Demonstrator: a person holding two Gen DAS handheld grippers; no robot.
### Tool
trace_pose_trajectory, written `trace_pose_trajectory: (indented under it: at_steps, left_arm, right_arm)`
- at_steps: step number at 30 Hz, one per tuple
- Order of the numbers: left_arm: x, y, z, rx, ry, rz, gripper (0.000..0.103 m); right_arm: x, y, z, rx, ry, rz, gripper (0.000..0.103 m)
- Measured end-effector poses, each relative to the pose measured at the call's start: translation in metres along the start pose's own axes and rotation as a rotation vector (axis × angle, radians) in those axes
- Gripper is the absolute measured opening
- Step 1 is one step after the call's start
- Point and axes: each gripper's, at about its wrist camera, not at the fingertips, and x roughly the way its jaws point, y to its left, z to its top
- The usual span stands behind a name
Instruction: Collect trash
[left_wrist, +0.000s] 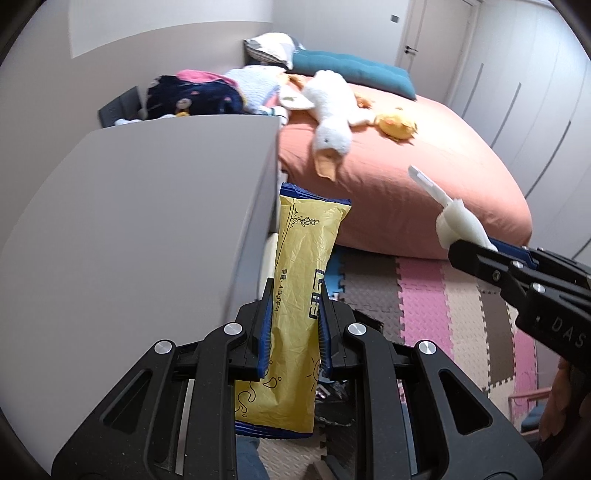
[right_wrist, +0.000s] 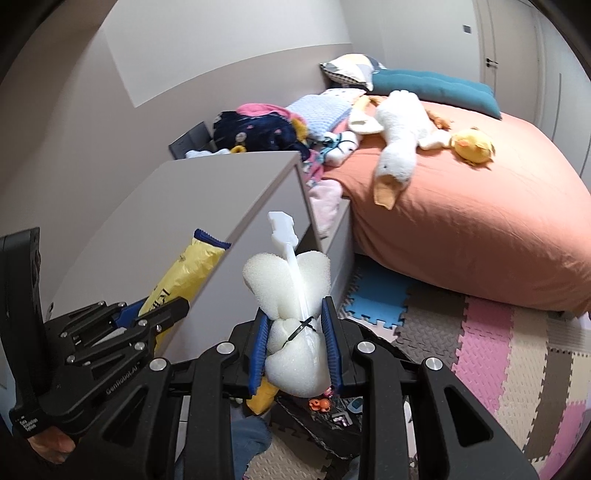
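Note:
My left gripper (left_wrist: 293, 295) is shut on a yellow snack wrapper (left_wrist: 299, 266) with blue ends, held upright beside the grey cabinet. It also shows in the right wrist view (right_wrist: 184, 269), with the left gripper (right_wrist: 162, 314) at lower left. My right gripper (right_wrist: 295, 314) is shut on a white foam piece (right_wrist: 291, 295) bound by a black tie, with a white plastic stick (right_wrist: 282, 229) poking up. In the left wrist view the right gripper (left_wrist: 454, 251) holds this foam piece (left_wrist: 458, 221) at the right, over the floor mats.
A grey cabinet (left_wrist: 147, 206) stands at the left against the wall. A bed with an orange cover (left_wrist: 424, 155) carries plush toys, a white goose (left_wrist: 332, 107) and pillows. Coloured foam puzzle mats (left_wrist: 461, 317) cover the floor. A dark bag (right_wrist: 325, 417) sits below the grippers.

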Motion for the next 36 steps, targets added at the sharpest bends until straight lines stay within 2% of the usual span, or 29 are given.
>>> trace_pose_trajectory:
  at_steps: [6,7,8,9,11,13,24,36]
  left_arm:
    - [0.011,-0.021,-0.003,0.067,0.040,-0.054,0.022]
    - [0.014,-0.023,-0.003,0.081,0.054,-0.056,0.038]
    - [0.016,-0.025,-0.003,0.093,0.060,-0.047,0.078]
    - [0.015,-0.026,-0.004,0.100,0.050,-0.031,0.095]
    - [0.011,-0.028,-0.004,0.123,0.009,0.023,0.097]
    - [0.011,-0.029,-0.003,0.126,0.011,0.024,0.097]
    - [0.008,-0.019,-0.002,0.089,-0.001,0.045,0.097]
    - [0.008,-0.013,-0.005,0.058,-0.004,0.031,0.097]
  right_arm:
    - [-0.003,-0.019,-0.003,0.030,0.003,-0.014,0.032]
    - [-0.003,-0.022,-0.003,0.035,0.004,-0.018,0.038]
    - [-0.004,-0.025,-0.002,0.040,0.003,-0.029,0.047]
    - [-0.004,-0.026,-0.001,0.045,-0.001,-0.039,0.051]
    - [-0.007,-0.029,0.000,0.056,-0.016,-0.068,0.070]
    - [-0.009,-0.032,0.001,0.054,-0.028,-0.088,0.073]
    - [-0.007,-0.035,0.000,0.061,-0.024,-0.096,0.075]
    - [-0.003,-0.028,-0.003,0.052,-0.012,-0.094,0.076]
